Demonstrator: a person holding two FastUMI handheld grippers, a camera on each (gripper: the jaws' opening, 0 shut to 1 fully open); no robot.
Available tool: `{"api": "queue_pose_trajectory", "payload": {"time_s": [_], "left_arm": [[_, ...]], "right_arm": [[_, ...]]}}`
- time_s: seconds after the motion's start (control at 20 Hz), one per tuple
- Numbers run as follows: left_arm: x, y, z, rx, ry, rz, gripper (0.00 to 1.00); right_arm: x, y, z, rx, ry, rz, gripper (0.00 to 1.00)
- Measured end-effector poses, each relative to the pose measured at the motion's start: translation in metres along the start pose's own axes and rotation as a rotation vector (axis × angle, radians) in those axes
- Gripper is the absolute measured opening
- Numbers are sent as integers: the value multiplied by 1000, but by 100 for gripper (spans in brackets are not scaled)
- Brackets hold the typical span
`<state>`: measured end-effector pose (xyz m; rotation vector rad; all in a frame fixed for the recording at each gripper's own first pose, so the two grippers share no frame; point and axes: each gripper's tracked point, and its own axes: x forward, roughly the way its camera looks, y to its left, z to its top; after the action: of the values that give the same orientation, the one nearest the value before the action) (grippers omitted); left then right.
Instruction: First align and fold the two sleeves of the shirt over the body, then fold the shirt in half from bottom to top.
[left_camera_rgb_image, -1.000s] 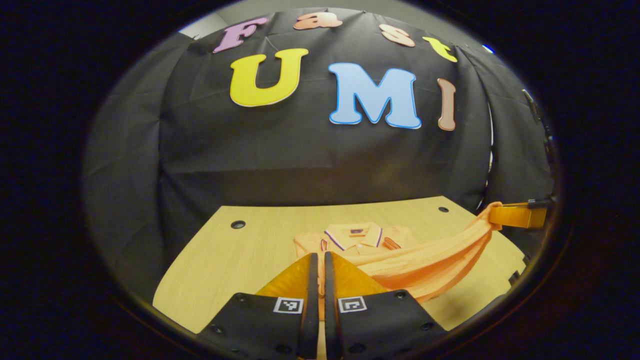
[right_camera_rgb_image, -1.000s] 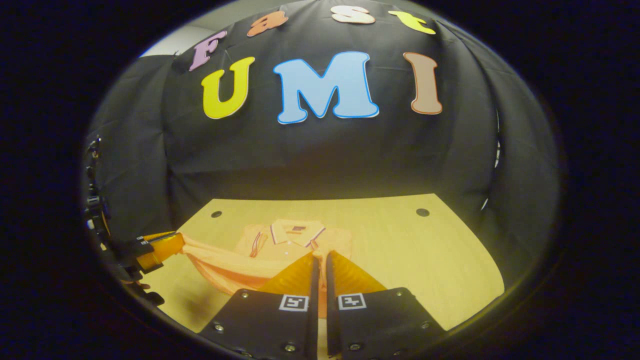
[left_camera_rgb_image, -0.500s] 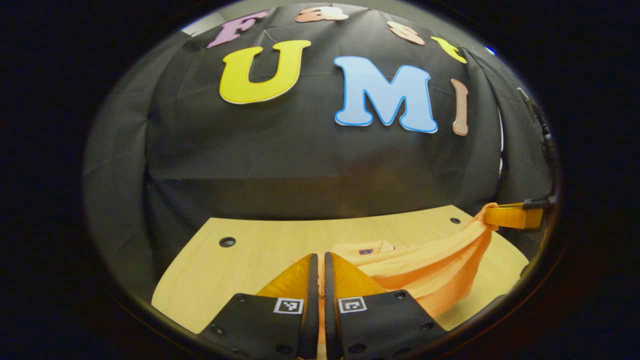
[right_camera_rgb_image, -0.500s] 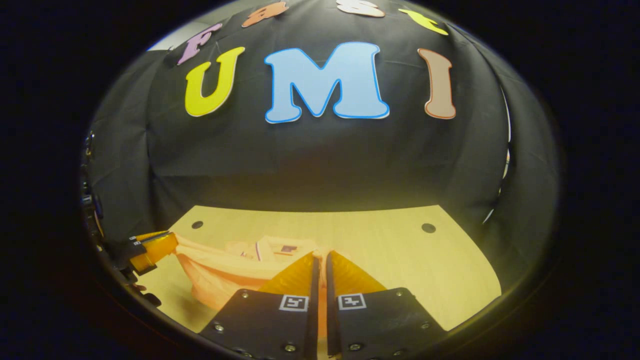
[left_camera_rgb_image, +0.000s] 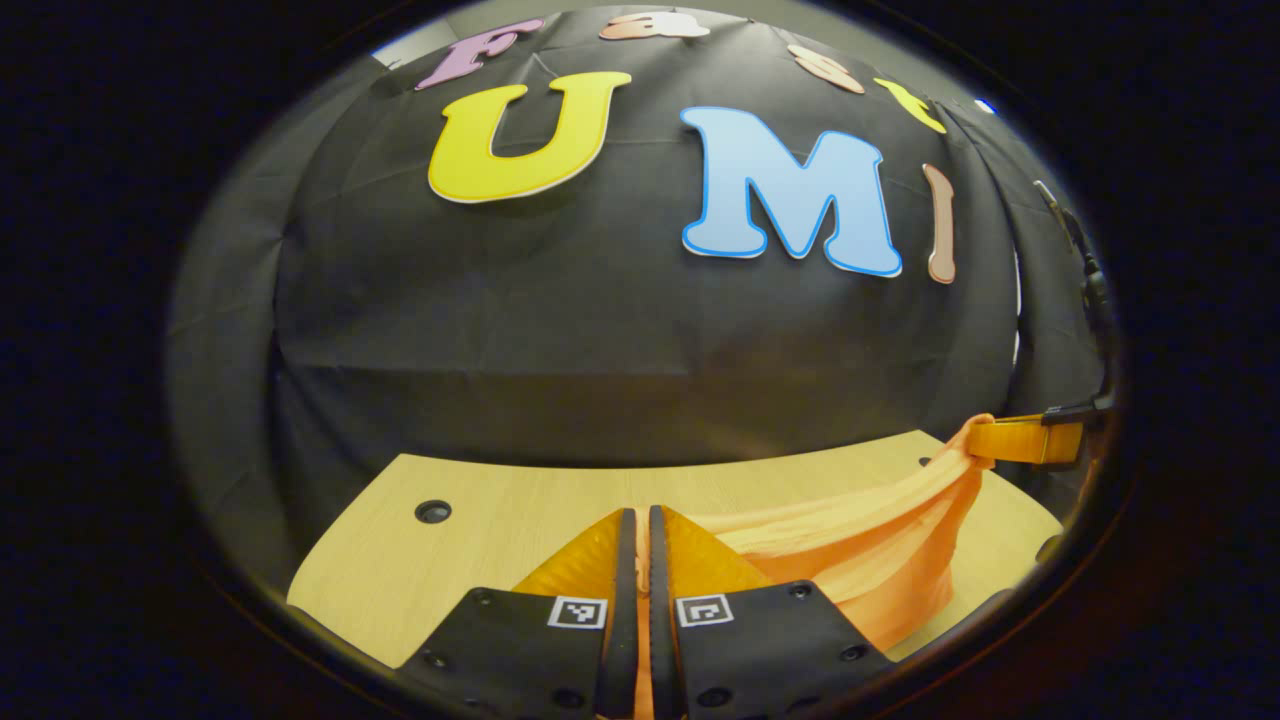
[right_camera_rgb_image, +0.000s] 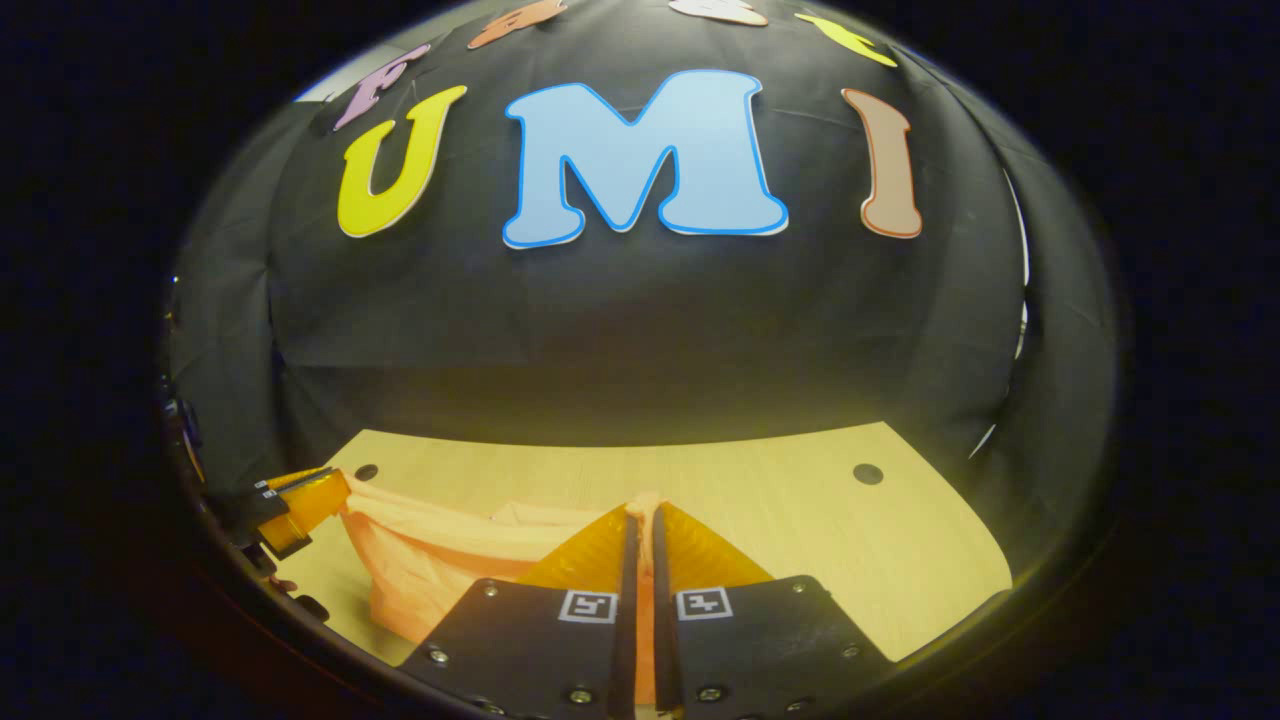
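An orange shirt (left_camera_rgb_image: 860, 545) hangs in a sagging band above the wooden table (left_camera_rgb_image: 480, 520), stretched between the two grippers. My left gripper (left_camera_rgb_image: 641, 520) is shut on one corner of the shirt's hem, and the cloth runs off to the right to the other gripper (left_camera_rgb_image: 1030, 440), which pinches the far corner. In the right gripper view, my right gripper (right_camera_rgb_image: 641, 520) is shut on its corner of the shirt (right_camera_rgb_image: 430, 560), with a sliver of cloth poking up between its fingertips. The left gripper (right_camera_rgb_image: 300, 500) holds the far end at the left. The collar is hidden behind the lifted cloth.
The table (right_camera_rgb_image: 800, 520) has round cable holes near its far corners (left_camera_rgb_image: 432, 511) (right_camera_rgb_image: 867, 473). The booth's black cloth wall rises right behind the table's far edge. Bare tabletop lies to the left in the left gripper view and to the right in the right gripper view.
Both grippers have carried the lifted hem forward toward the far wall. The collar, seen a second ago, is now covered by the raised cloth.
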<state>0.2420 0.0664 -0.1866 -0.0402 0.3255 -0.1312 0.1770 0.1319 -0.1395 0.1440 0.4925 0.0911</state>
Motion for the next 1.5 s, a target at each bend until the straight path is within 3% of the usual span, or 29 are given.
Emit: {"api": "queue_pose_trajectory", "payload": {"time_s": [0.3, 0.55, 0.9, 1.15, 1.35, 1.45, 1.5], "left_arm": [[40, 6, 4, 49, -43, 9, 12], [71, 17, -13, 36, -55, 60, 11], [99, 25, -56, 47, 22, 102, 12], [106, 22, -76, 55, 77, 72, 14], [102, 11, -77, 48, 97, 32, 25], [97, 8, -72, 50, 94, 32, 43], [94, 6, -69, 48, 93, 31, 49]], "right_arm": [[44, 6, 6, -49, -10, -20, 7], [78, 10, -11, -79, 14, -42, 7], [110, 9, -55, -111, 118, -68, 7], [122, 8, -77, -121, 189, -84, 8], [119, 12, -79, -132, 196, -79, 11], [113, 12, -76, -140, 188, -73, 23], [108, 11, -74, -142, 183, -73, 24]]}}
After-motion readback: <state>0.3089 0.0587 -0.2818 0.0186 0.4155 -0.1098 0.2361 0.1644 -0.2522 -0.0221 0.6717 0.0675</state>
